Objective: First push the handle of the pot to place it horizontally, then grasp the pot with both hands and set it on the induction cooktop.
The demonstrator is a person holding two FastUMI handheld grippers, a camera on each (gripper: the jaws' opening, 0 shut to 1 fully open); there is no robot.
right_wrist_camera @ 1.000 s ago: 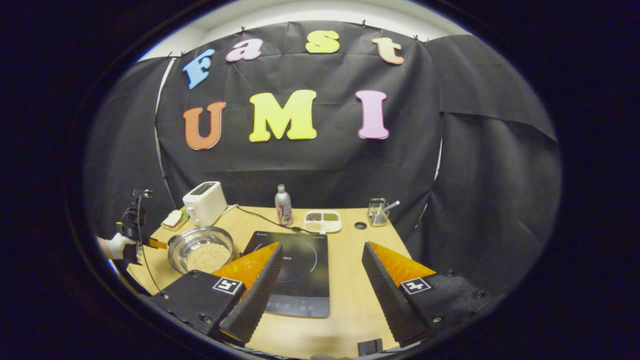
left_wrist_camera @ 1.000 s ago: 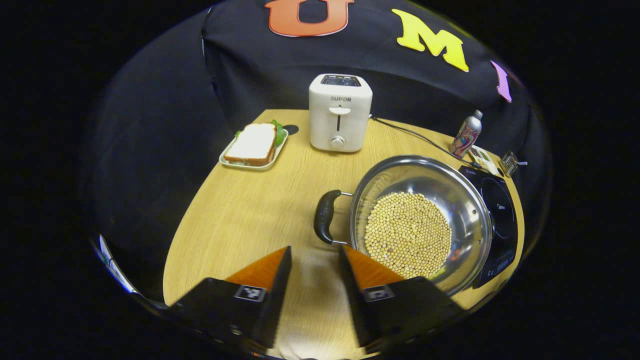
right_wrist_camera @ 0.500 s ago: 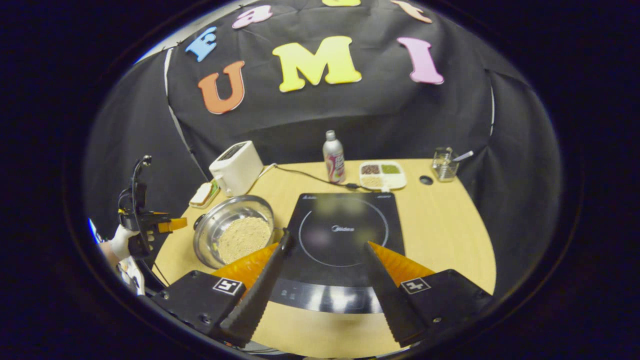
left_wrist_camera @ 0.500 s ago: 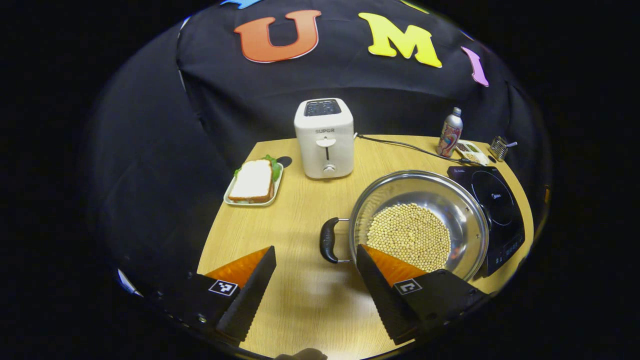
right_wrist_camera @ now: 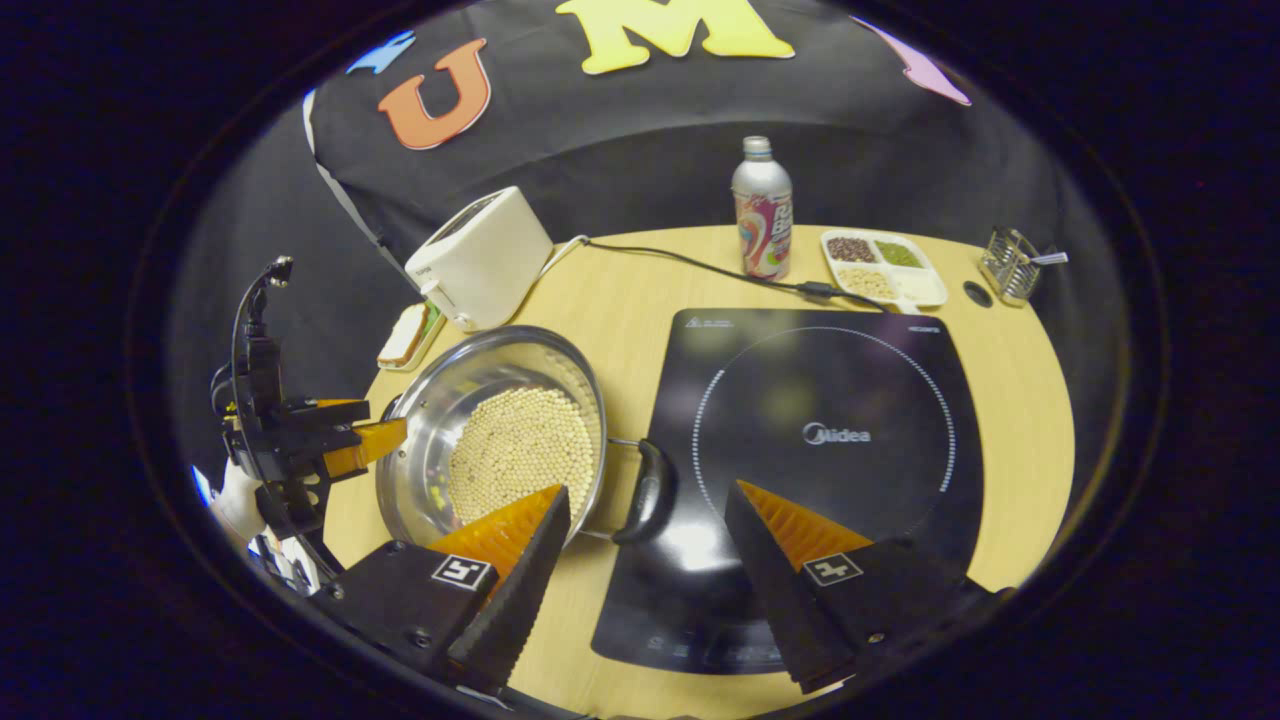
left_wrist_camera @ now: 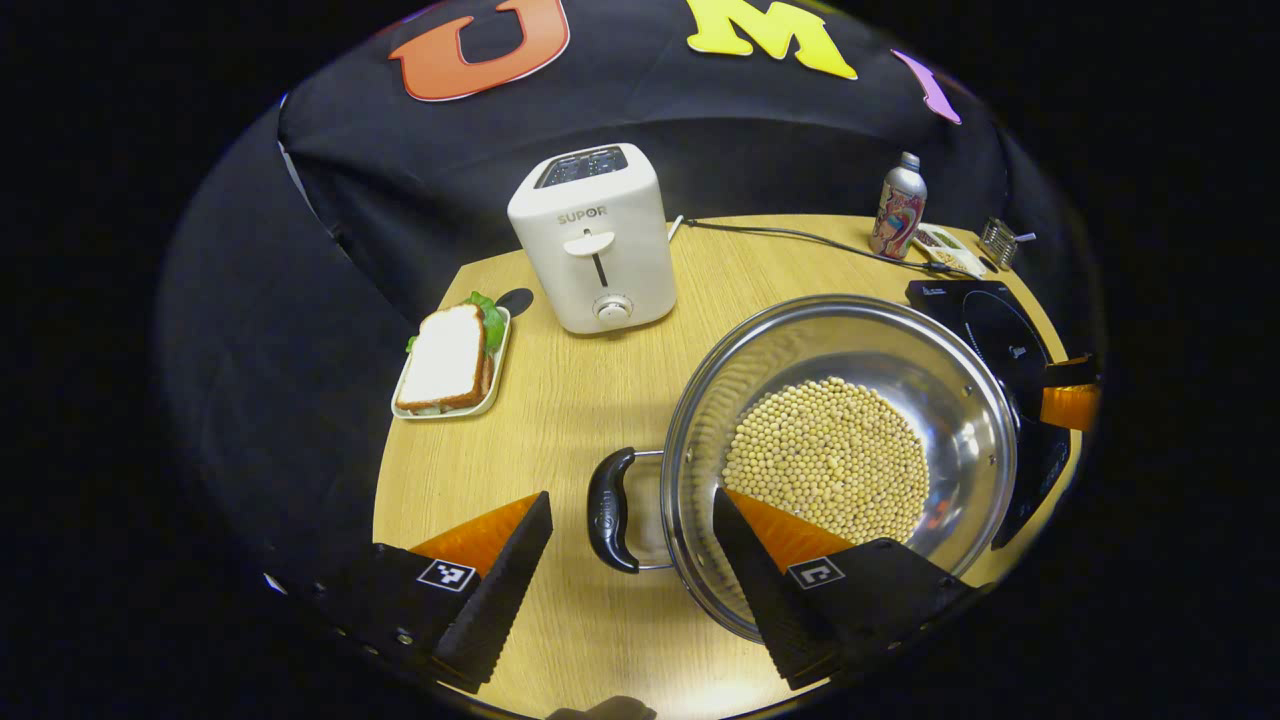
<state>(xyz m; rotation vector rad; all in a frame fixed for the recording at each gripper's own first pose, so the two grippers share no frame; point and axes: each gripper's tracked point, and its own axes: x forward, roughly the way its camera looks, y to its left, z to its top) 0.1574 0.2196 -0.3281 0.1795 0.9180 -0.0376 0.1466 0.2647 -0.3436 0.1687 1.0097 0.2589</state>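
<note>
As you are closing in from both sides, pot (left_wrist_camera: 838,455) sitting on bench (left_wrist_camera: 560,400) beside cooktop (right_wrist_camera: 820,440), handles now nearer. Left gripper (left_wrist_camera: 632,545) open, straddling handle (left_wrist_camera: 610,510); right gripper (right_wrist_camera: 645,540) open too. Grasp coming next.

The pot (left_wrist_camera: 840,450) is a shiny steel one, round and wide, holding a flat layer of pale beans (left_wrist_camera: 828,458). It stands upright on the desk (left_wrist_camera: 560,400), just beside the black cooktop (right_wrist_camera: 820,440). Its two black handles (right_wrist_camera: 645,492) point out sideways; one reaches over the cooktop's edge.
</note>
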